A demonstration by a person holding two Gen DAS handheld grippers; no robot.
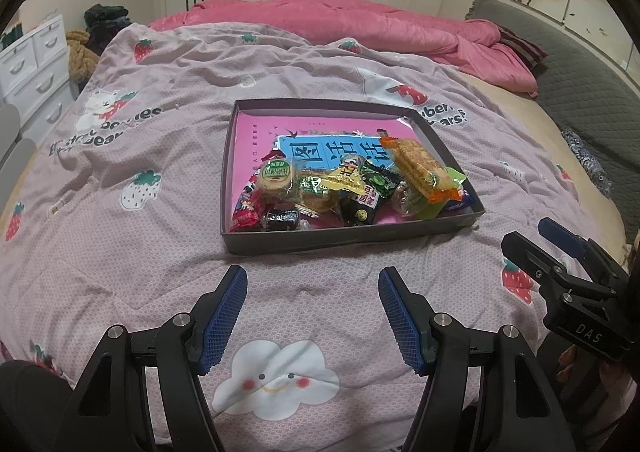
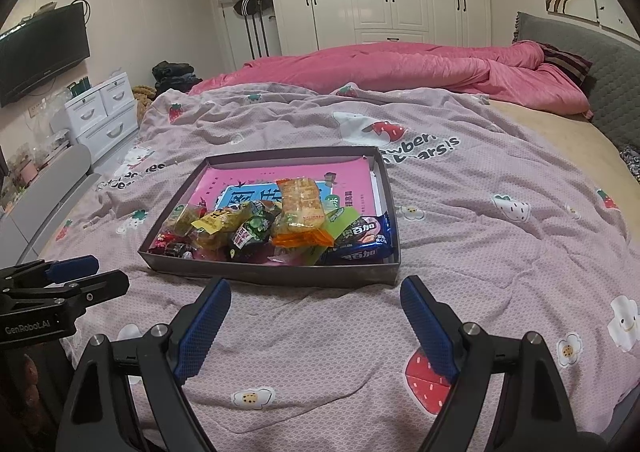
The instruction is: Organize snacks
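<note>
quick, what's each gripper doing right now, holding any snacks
left gripper: open, holding nothing, above the bedspread short of the snack box.
right gripper: open, holding nothing, also short of the box.

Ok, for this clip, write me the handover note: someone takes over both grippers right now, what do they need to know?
Left gripper: open, empty, hovering over the quilt short of the tray.
Right gripper: open, empty, same posture, beside the left one.
Things: the dark shallow tray sits on the quilt ahead of both grippers. All visible snacks are piled at its near end: an orange cracker pack on top, a blue biscuit pack in the near right corner, a yellow packet, small dark candies near left. A pink book lies beneath.
Done: no snack visibly sorted or lifted.
Left: sorting the heap.
</note>
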